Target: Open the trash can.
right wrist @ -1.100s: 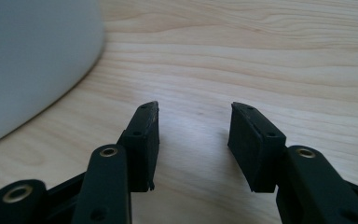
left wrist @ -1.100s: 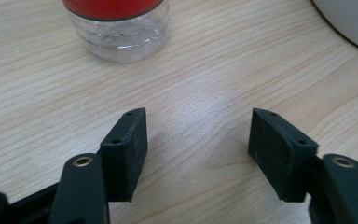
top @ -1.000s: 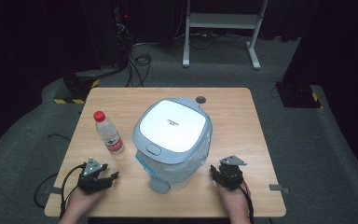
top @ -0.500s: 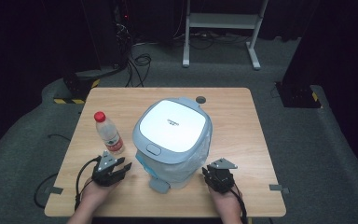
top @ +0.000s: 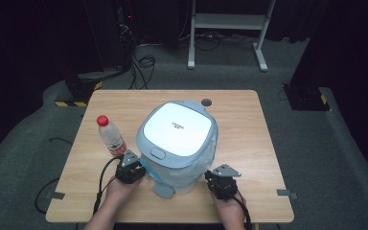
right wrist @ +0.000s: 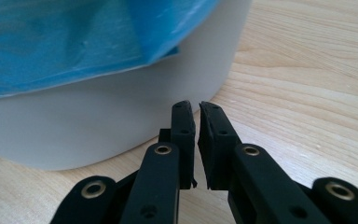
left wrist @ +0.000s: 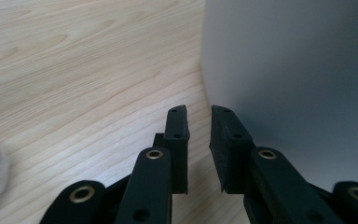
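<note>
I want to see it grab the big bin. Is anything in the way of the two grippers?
Nothing visible is. The left gripper and right gripper sit right beside the bin, one on each side. The bottle stands off to the left.

Worktop [top: 249, 120] centre is blocked by pedal bin [top: 178, 139]; water bottle [top: 110, 135] crowds its left; right side is left open.

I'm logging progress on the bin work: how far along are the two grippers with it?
Done: the bin stands lidded with a blue liner hanging over its rim. In hand: the left gripper and right gripper sit at its base on either side, jaws nearly closed and empty. Left: neither grips the bin yet; the bottle stands untouched.
</note>
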### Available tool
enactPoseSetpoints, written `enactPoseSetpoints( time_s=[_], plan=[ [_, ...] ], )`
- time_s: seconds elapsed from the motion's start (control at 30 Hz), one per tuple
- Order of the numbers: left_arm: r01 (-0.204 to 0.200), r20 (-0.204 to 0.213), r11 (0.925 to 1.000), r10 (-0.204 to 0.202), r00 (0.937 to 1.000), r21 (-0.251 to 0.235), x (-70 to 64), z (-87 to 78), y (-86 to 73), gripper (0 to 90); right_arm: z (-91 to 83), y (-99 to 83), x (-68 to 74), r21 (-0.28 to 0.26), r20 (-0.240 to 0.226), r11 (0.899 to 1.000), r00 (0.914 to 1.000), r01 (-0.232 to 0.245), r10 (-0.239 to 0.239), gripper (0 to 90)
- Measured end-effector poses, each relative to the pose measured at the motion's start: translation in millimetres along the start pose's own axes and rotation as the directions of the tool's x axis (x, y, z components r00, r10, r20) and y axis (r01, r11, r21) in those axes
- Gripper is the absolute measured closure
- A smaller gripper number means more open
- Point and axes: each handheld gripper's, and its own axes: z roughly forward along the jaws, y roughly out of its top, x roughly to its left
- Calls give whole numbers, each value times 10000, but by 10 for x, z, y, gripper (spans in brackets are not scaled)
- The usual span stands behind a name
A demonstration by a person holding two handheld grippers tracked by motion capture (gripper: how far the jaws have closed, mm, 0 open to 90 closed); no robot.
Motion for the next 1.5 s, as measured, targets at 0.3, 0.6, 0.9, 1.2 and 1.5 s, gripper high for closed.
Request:
enactPoseSetpoints(
  time_s=[0.3,0.6,0.9,1.2,1.5],
  plan=[
    [111,156,9996,-106,9998,-275,-10,-13,-43,840,97,51,106,225,392,9997,9992,102,-110,884],
    [341,365,9992,-333,9988,-204,-17,-13,-55,865,338,255,-22,244,782,9992,9965,-319,299,893],
    [-100,773,9998,112,9969,-161,-59,-97,-86,768,136,207,-46,-273,540,9987,9976,-429,443,832],
    [-149,692,9998,159,9975,-151,-131,-124,-88,805,-1,69,147,-368,589,9993,9982,-42,64,863],
    [134,431,9993,-119,9990,-344,-162,-25,-44,880,194,201,20,-350,800,9979,9951,-554,581,897]
  ],
)
